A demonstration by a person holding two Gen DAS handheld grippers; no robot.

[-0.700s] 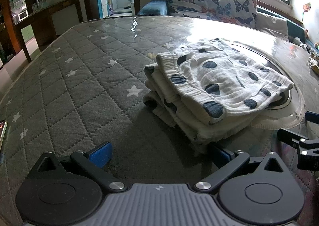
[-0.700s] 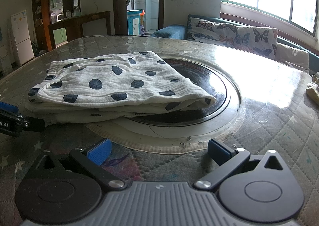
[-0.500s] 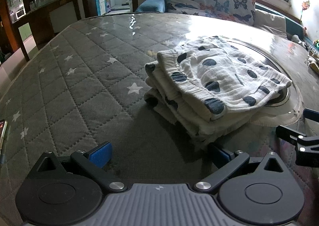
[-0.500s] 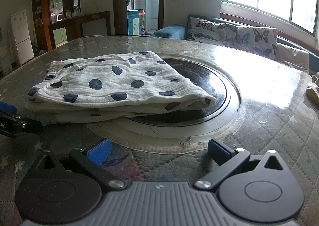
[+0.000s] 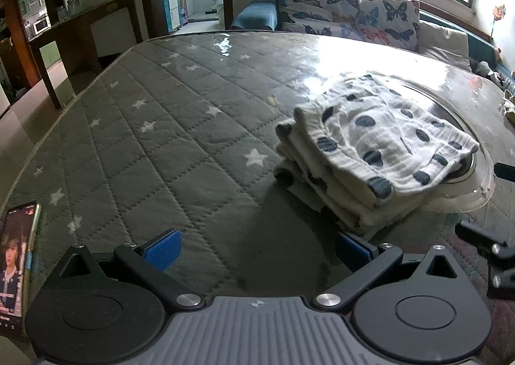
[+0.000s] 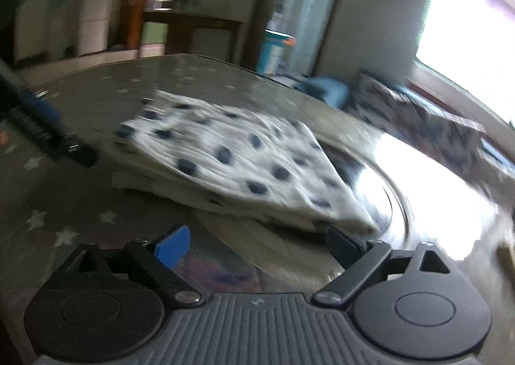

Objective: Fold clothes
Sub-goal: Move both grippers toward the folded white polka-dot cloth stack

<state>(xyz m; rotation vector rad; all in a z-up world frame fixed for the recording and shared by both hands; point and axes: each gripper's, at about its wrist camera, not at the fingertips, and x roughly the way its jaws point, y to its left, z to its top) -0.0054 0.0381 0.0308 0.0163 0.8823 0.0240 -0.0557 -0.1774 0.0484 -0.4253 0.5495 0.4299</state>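
- Left gripper (image 5: pixel 257 247): jaws spread, empty; folded polka-dot garment (image 5: pixel 379 146) lay ahead to its right
- Right gripper (image 6: pixel 256 244): jaws spread, empty; garment just ahead

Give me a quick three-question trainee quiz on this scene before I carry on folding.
1. True or false: the left gripper is clamped on the garment.
2. What lies at the table edge beside the left gripper: A) a cup, B) a phone, C) a book?
3. What pattern does the garment carry?

Key:
1. False; its jaws stand wide with nothing between them, and the right gripper is open too.
2. B, with its screen lit.
3. Dark dots on white; it lies folded in a stack.
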